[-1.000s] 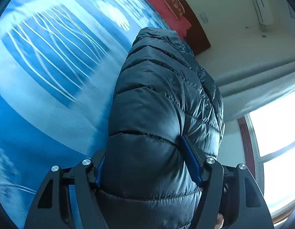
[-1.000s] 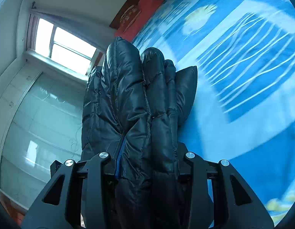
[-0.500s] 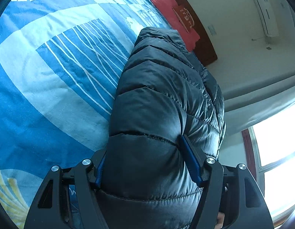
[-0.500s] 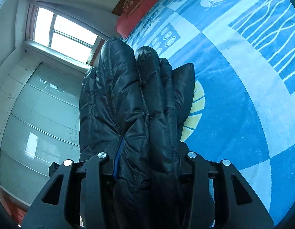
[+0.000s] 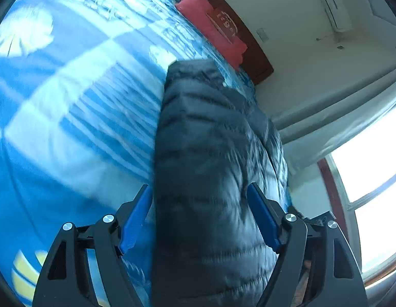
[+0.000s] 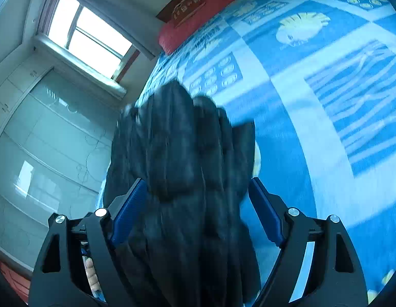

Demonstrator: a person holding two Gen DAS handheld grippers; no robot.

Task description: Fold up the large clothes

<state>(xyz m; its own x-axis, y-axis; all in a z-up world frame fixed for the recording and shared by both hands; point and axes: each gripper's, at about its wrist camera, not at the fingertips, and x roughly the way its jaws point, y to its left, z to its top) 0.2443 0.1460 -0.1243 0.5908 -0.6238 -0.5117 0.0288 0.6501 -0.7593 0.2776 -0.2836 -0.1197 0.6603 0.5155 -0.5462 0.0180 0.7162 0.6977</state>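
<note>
left gripper (image 5: 200, 202): blue pads spread wide, jacket (image 5: 210, 179) between them, apparently released (motion blur, not certain). right gripper (image 6: 198, 194): same, pads parted, bunched quilted folds loose between them. jacket judged light, puffy, soft, slick shell; it will spring back and slide, so take hold at a seam or hem through several layers. long axis runs straight away from both cameras. it sits on the blue bedspread (image 5: 70, 128); red pillow (image 5: 210, 25) beyond.

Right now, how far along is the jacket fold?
Done: the black puffer jacket is gathered in several layers over the blue bedspread. In hand: left gripper and right gripper both open around it. Left: withdraw, then check it lies flat; blur hides that.
</note>
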